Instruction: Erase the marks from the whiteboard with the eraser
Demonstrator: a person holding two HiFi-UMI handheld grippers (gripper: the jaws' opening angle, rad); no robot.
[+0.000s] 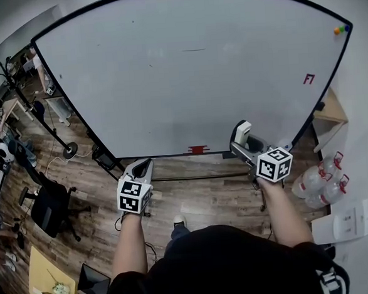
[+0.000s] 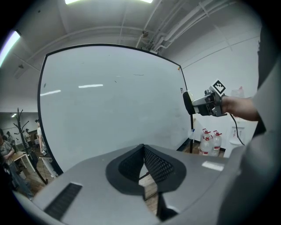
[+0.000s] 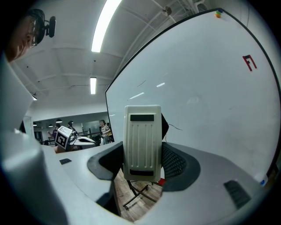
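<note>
Fingers (image 3: 178, 165) of my right gripper (image 3: 141, 156) are clamped on the eraser (image 3: 141, 140), one on each long side. The eraser stands upright between them, its long axis running along the fingers. Its ribbed plastic back faces the gripper's camera and its dark felt is turned away, toward the whiteboard (image 3: 206, 88).

From the head view I judge the eraser to be held low, in front of the board's lower right part. Whether the felt touches the surface I cannot tell.

Marks noted on the board:
- a red mark (image 1: 309, 78) near the right edge, up and to the right of the eraser;
- a faint line (image 1: 193, 49) high at mid-board;
- a small red patch (image 1: 197, 150) at the bottom edge, to the eraser's left.

Wiping looks not yet begun. The right gripper is plainly nearer the red mark, so I expect the coming move to carry the eraser up and rightward with the felt flat to the board.

On the left gripper (image 2: 142, 160) the fingers are together with nothing between them. It is held low before the board's lower left, well apart from the red mark.
</note>
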